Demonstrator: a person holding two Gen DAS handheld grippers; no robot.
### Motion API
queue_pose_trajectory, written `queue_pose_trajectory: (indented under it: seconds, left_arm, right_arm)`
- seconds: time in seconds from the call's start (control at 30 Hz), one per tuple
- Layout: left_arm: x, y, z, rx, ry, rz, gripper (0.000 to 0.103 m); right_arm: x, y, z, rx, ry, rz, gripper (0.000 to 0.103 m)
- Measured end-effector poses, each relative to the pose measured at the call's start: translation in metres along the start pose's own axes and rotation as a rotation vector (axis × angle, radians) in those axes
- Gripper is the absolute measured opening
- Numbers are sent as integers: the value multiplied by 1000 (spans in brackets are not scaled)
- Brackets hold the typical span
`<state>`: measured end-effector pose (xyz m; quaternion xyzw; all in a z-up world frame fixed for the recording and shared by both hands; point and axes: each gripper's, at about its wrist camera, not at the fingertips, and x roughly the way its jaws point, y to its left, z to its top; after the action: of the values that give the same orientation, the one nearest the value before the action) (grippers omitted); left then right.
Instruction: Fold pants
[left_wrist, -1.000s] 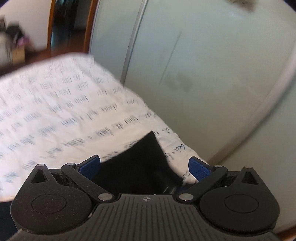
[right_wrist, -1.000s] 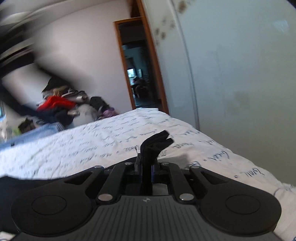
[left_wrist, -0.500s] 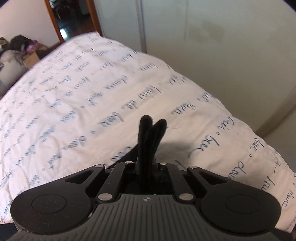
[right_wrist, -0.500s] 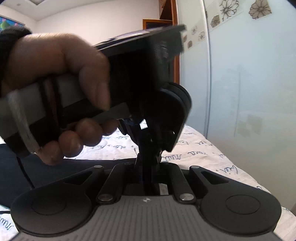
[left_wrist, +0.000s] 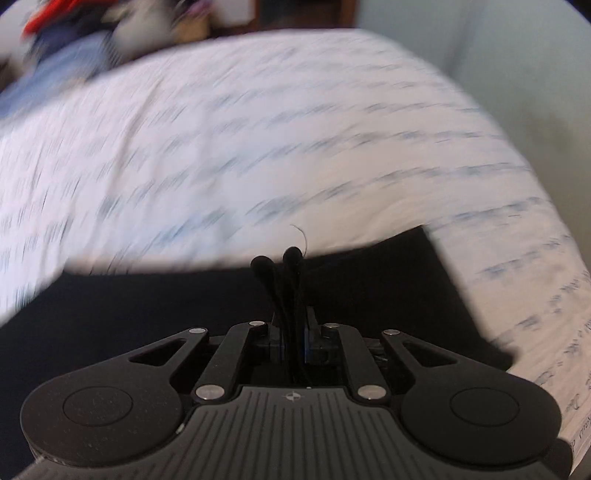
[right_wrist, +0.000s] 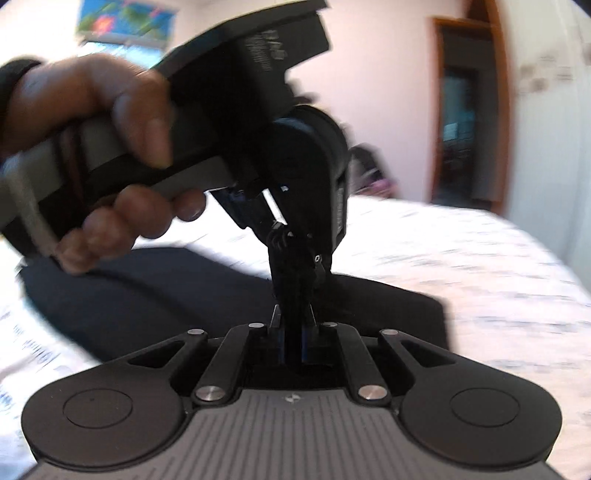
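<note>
Two tools are pinching the dark pants at once: the left tool is clamping a bunched edge of the cloth that is sticking up at 12 o'clock of its closed fingers, and the right tool is clamping another bunch the same way. In the right view the left hand is gripping the left tool's handle just above, so both pinched edges are sitting almost together. The rest of the pants is lying spread on the bed, dark against the white printed sheet, running out toward 9 o'clock, with one squared corner at 3 o'clock in the left view.

My reading is that a fold is under way, with an edge being carried over; laying it down, smoothing and any further folds are probably left to do.

Around the bed, a clothes heap is showing at 10 o'clock in the left view, a doorway at 2 o'clock in the right view. Nothing is lying on the sheet in the path, though both views are blurred.
</note>
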<state>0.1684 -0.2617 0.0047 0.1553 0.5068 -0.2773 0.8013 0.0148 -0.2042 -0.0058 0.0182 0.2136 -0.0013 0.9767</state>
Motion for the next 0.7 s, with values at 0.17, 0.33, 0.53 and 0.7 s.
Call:
queue_pose_trajectory:
  seconds: [0.17,0.33,0.53,0.7]
  left_arm:
    - [5,52,-11,-92,10,-26,12]
    - [-8,81,-2,-140,-24,-77,12]
    - [-11,125,-8,-216,-17,-76,12]
    - [7,177,-27,-358,46,-121,12]
  right_arm:
    - [26,48,-5,-95,91,35,8]
    - [36,73,7,-141,113,22,8]
    - [55,108,20,-132,150,92,8]
    - [66,138,17,-198,188,124,8]
